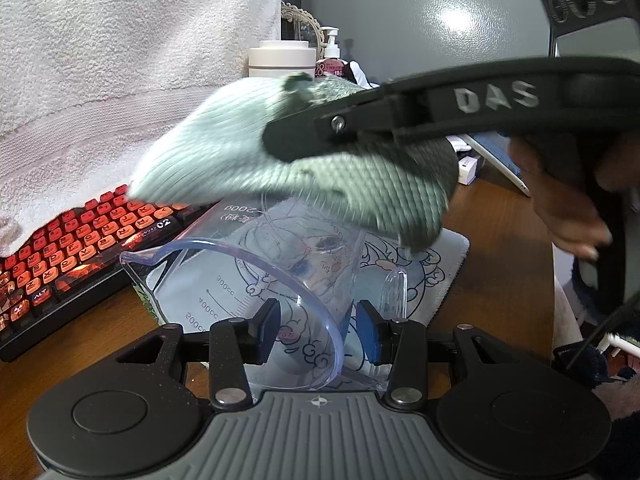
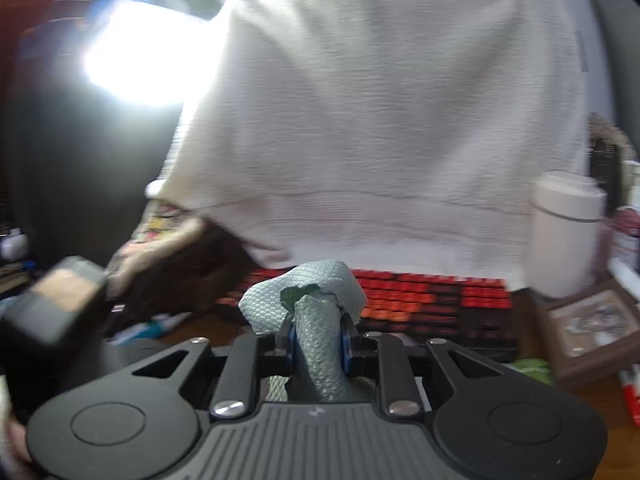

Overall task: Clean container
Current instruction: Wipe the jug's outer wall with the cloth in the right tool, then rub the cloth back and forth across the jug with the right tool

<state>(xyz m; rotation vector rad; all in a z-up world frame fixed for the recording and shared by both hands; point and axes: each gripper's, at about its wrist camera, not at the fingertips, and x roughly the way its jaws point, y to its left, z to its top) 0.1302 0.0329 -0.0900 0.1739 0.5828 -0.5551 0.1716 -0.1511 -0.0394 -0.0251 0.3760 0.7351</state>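
A clear plastic measuring cup [image 1: 248,276] with printed scale marks is tilted, its mouth facing the left wrist camera. My left gripper [image 1: 318,330] is shut on the cup, with the rim and wall between its pads and the cup's handle [image 1: 394,292] just right of the right finger. A pale green ribbed cloth [image 1: 224,152] hangs over the cup's far end. My right gripper [image 1: 280,136] reaches in from the right, shut on that cloth. In the right wrist view the cloth [image 2: 308,292] bunches up between the pads of the right gripper [image 2: 320,334].
A red-keyed keyboard [image 1: 72,248] lies left of the cup on the wooden desk [image 1: 500,240]. Under the cup is a printed mouse pad [image 1: 432,272]. A white towel [image 1: 120,60] hangs behind, with a white canister [image 1: 282,60] and a pump bottle [image 1: 332,56] beside it. A person's hand [image 1: 568,208] is at right.
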